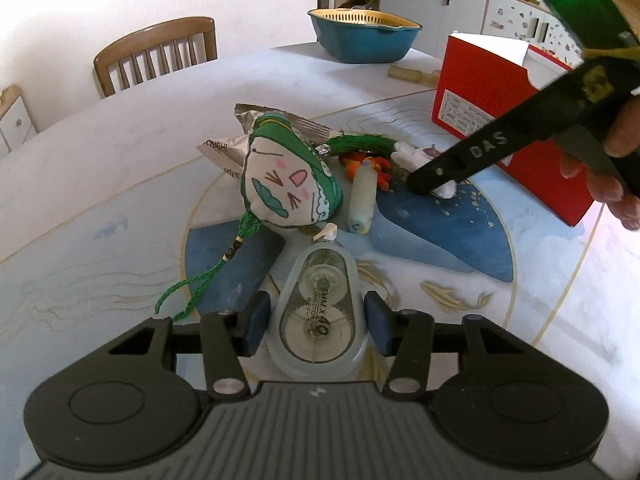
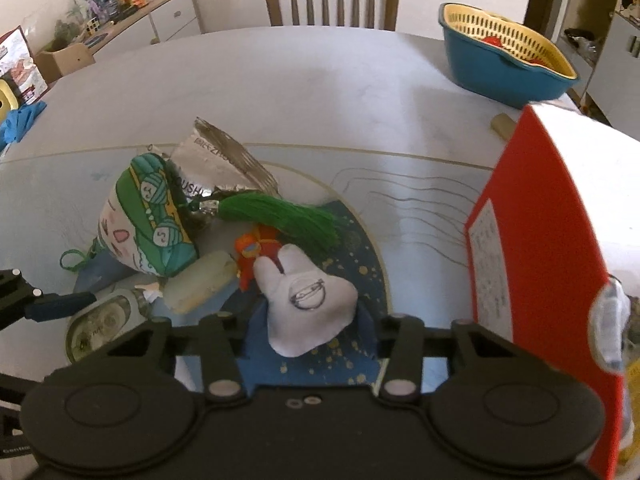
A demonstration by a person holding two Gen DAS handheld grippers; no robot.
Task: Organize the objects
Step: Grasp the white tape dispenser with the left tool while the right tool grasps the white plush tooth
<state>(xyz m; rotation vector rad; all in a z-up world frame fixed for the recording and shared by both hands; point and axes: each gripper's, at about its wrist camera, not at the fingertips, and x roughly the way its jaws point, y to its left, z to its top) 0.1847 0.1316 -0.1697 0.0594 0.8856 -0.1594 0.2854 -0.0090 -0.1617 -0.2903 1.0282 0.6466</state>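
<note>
Left gripper (image 1: 316, 320), bottom centre of its view, low over the worktop (image 1: 120, 152), fingers spread. Blue pads (image 1: 256, 322) stand either side of the correction tape (image 1: 316, 312) with a small gap each side, so released, not clamping. Tape lies flat, long axis running away from the camera, narrow tip pointing up-frame toward the pile.

Right gripper (image 2: 312, 320), bottom centre of its view, also low and level, fingers spread wide. White plush tooth (image 2: 310, 304) sits between them untouched, gaps both sides; its two prongs point up-frame. In the left view the right gripper's black finger (image 1: 460, 160) comes in from the right edge, angled down-left, tip over the tooth; a hand (image 1: 616, 152) grips it at the right edge.

Just past the tape: pale cylinder (image 1: 362, 196), long axis roughly up-frame, leaning slightly right. Left of it the green-and-white cat-face sachet (image 1: 288, 176), green cord (image 1: 200, 284) trailing to lower left. Its green tassel (image 1: 364, 145) lies across to the right, above a small orange figure (image 1: 380, 168). Silver foil packet (image 1: 228, 152) under and behind the sachet.

Right side: red box (image 1: 480, 96), upright, near the tooth. Far upper centre: blue basin with yellow strainer (image 1: 360, 36), well apart from the pile. A tan stick (image 1: 412, 76) lies between basin and box. Wooden chair (image 1: 160, 52) at upper left, beyond the worktop edge.
</note>
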